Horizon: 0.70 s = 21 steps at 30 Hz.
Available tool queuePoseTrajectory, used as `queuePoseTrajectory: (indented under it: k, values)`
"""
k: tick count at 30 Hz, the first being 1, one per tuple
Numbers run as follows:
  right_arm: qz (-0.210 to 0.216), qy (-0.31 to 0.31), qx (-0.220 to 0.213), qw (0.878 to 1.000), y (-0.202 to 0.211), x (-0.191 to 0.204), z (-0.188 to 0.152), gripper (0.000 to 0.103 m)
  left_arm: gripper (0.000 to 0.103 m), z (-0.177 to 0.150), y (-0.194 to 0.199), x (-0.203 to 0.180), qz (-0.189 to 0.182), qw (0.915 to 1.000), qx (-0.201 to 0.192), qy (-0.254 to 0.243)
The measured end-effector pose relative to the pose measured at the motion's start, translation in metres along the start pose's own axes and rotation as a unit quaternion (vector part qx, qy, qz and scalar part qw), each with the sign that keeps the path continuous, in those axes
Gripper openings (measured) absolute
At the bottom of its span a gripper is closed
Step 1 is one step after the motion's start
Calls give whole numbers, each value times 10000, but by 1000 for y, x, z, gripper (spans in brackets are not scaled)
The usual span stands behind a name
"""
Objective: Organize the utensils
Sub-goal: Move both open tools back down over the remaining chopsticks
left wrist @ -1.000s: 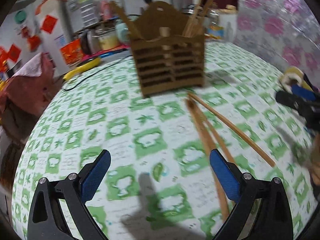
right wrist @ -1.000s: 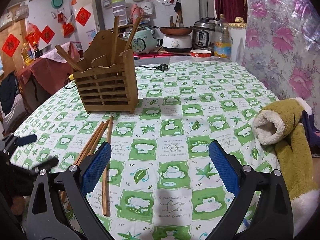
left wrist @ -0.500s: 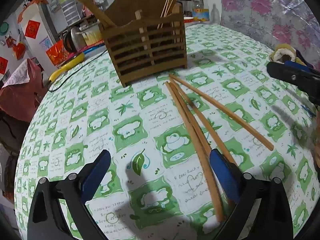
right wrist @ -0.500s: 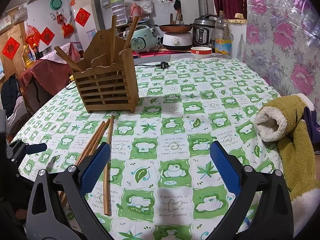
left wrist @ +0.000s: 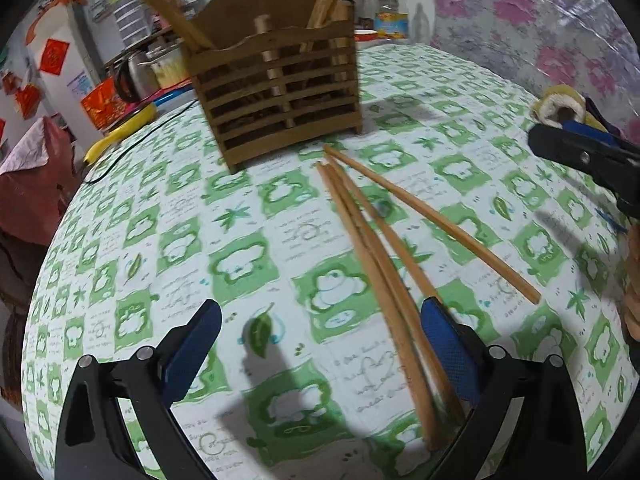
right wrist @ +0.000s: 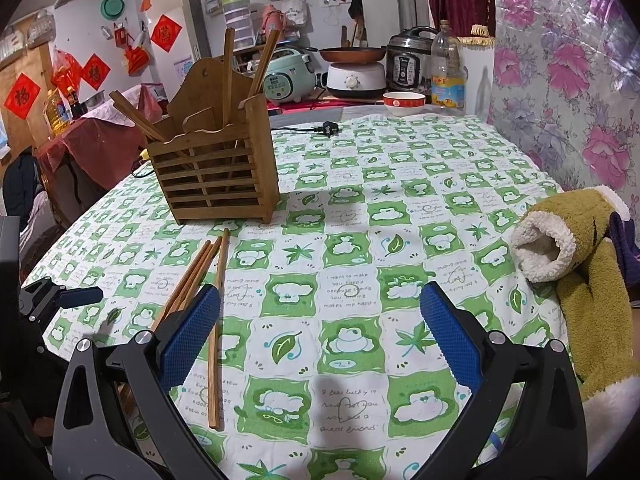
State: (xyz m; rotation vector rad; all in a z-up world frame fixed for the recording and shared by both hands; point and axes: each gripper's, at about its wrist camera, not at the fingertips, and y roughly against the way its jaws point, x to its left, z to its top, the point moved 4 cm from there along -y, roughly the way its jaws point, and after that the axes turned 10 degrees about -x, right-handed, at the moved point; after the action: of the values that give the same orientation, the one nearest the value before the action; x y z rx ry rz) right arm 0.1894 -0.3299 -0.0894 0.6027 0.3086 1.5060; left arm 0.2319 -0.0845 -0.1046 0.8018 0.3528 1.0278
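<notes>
Now the round table [right wrist: 400,168], under its green-and-white printed cloth, fills both views. The wooden utensil holder [right wrist: 216,168] stands upright toward the far left side, with several chopsticks already leaning in its compartments. An olive fleece-lined garment [right wrist: 580,264] lies at the table's right edge, well apart from the work.

Loose chopsticks [left wrist: 384,248]: three lie on the cloth just in front of the holder, far tips near its base, fanning out toward the near edge. Two run close together; the third [left wrist: 432,224] splays off to the right.

Change over the last second: the left gripper [left wrist: 322,344] has swung in and dropped closer to the cloth. The holder looms larger in its view than it did, and the paired chopsticks now run right alongside the inner face of its right finger [left wrist: 444,348], where before they lay further ahead. Claw spread wide, nothing in it. View is motion-blurred, so contact with the sticks cannot be told.

Right gripper [right wrist: 320,336]: claw likewise wide apart and empty, hovering over bare cloth to the right of the sticks; its view barely shifted.

Reading: left side is lining up on the pair for the next pick; sticks sit off-centre in the gap, so a small shift right looks needed before closing. Three pieces left to place.
</notes>
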Motion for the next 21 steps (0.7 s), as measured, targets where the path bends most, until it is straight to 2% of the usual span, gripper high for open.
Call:
queuePoseTrajectory:
  k: [2,5,8,13,18,20,21]
  values:
    - [-8,-10,16,10000,-1,0,0,97,99,0,0,2,-3,10000,2,35]
    - [10,-51,41,10000,-1,-2,-1,97,98,-2,0,18,214,9992,56,322]
    - [77,-92,62,9999,-1,-2,-1,97,98,-2,1,25,32,9983,63,572]
    - [99,-102,46,9999,0,-3,-1,97,98,-5,-5,15,229,9992,221,229]
    - [87,-86,61,9999,-1,-2,-1,97,98,-6,-2,10,265,9995,175,22]
    - [72,-90,75,9999,-1,-3,-1,97,98,-8,1,19,523,9985,140,1]
    - [76,-101,97,9999,-2,-3,-1,97,98,-11,3,29,764,9969,143,78]
